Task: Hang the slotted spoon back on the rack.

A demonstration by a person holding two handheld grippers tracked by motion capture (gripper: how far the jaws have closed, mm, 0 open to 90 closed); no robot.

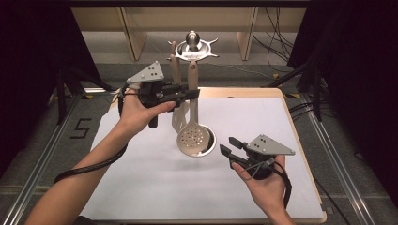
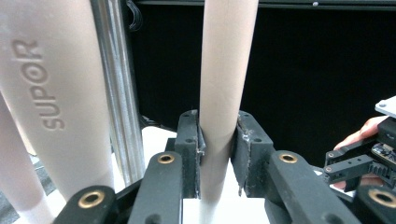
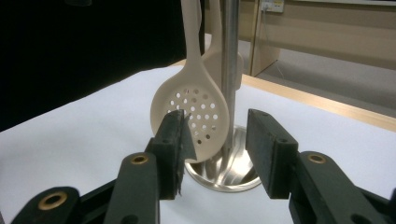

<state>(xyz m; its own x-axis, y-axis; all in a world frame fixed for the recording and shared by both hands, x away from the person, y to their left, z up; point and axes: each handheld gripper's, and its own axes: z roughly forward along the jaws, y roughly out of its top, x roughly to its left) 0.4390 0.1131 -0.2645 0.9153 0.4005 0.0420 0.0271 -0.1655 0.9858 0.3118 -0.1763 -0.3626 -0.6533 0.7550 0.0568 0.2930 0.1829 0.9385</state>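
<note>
high view: above the person's side, looking forward and down on the table (image 1: 141, 187).
left gripper view: very close to a handle (image 2: 224, 93).
right gripper view: near, facing the slotted spoon (image 3: 191, 116), shared with the high view.

Bright centre, dark sides, soft focus

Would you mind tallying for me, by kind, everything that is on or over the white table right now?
Slotted spoon: 1
Other beige utensils: 2
Steel stand: 1
Grippers: 2, the left gripper shut on the slotted spoon's handle and the right gripper open
Total: 6
</note>
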